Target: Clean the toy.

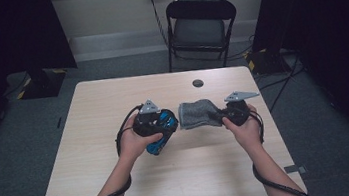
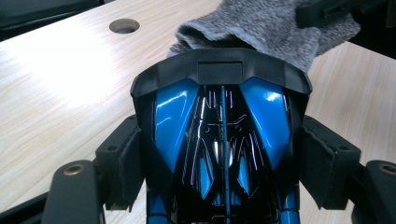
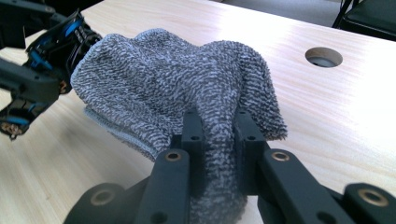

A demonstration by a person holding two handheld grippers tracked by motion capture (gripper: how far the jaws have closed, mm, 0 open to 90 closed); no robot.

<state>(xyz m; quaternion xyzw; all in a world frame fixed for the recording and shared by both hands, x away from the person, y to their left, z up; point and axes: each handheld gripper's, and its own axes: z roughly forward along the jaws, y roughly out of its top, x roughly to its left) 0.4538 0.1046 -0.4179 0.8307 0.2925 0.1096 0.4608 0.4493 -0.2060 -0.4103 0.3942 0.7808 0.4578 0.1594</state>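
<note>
Gripped between the left gripper (image 2: 224,154) pads, a blue-and-black toy car (image 2: 222,135) faces the grey cloth (image 3: 177,88) pinched by the right gripper (image 3: 219,135), so wiping looks imminent and calls for bringing cloth onto car.

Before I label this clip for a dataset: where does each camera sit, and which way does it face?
High view: above the person's side, facing forward and down on the table; forearms, left gripper and right gripper show.
Left gripper view: rides on the left gripper, looks along its jaws, which hold a blue and black toy car.
Right gripper view: rides on the right gripper, whose jaws pinch a grey sock.
All three views share the sock, the toy car and the table's round hole.
</note>
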